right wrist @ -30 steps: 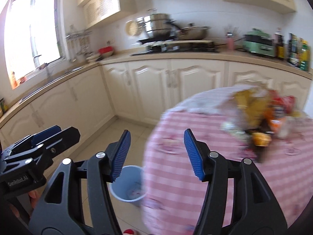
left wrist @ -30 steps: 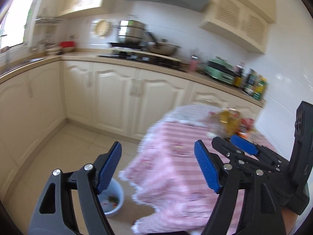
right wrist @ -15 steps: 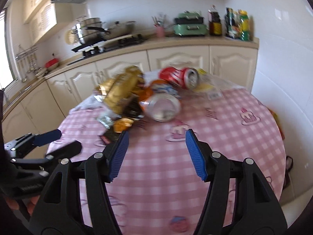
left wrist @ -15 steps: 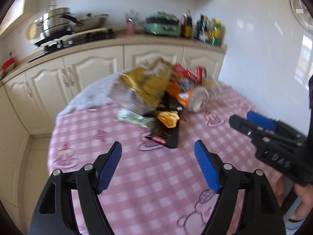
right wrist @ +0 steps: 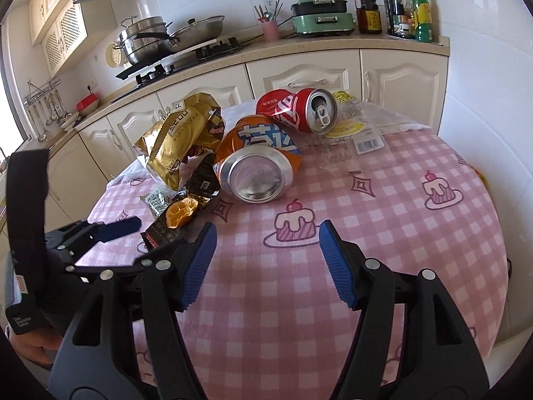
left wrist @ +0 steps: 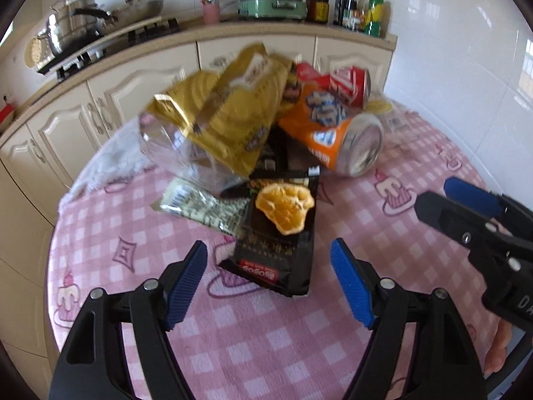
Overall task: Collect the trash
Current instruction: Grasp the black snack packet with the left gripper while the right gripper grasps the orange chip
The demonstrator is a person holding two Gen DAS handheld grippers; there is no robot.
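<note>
A heap of trash lies on a round table with a pink checked cloth. Nearest my open left gripper is a black snack packet, just ahead between the fingers. Behind it lie a green-white wrapper, a gold bag, clear plastic, an orange can and a red can. My right gripper is open and empty above the cloth, short of the orange can; the red can, gold bag and black packet lie beyond.
Cream kitchen cabinets and a counter run behind the table, with pots on a hob, a green appliance and bottles. A white tiled wall stands to the right. Clear labelled film lies by the red can.
Both views swung from the cabinets, floor and a blue bucket to the table. Both grippers moved in closer over the cloth toward the trash heap. Both stayed open.
</note>
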